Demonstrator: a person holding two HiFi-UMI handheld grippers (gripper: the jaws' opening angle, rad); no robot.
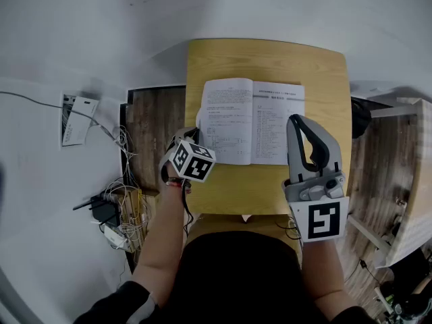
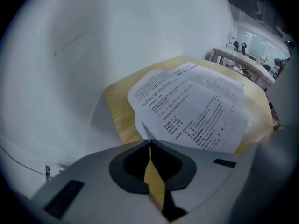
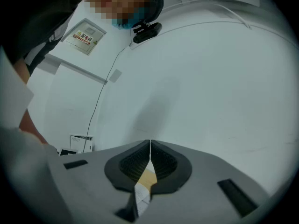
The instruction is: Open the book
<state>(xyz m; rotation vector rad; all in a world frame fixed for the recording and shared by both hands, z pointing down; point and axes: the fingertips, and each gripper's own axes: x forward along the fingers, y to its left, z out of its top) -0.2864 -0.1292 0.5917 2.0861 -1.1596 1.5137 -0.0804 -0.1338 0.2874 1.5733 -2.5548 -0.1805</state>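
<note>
Wooden tabletop: small and pale; the book is the only thing on it.
Book: lies on the far half of the tabletop, spread open, two printed pages facing up, spine running near to far.
Left hand-held gripper: jaws together, tips angled down at the near-left corner of the left page. Whether a leaf edge is nipped between them cannot be told.
Right hand-held gripper: jaws together with nothing between them. It is held level at the right page's near-right edge; contact with the paper cannot be confirmed.
Step in hand: judged to be the close of the opening. The book is open and the left hand-held gripper attends to the left page.
Next move: judged to call for a check that both pages lie flat. If a leaf is nipped, the jaws part first. The lift then goes straight up, so no leaf is dragged or creased.
</note>
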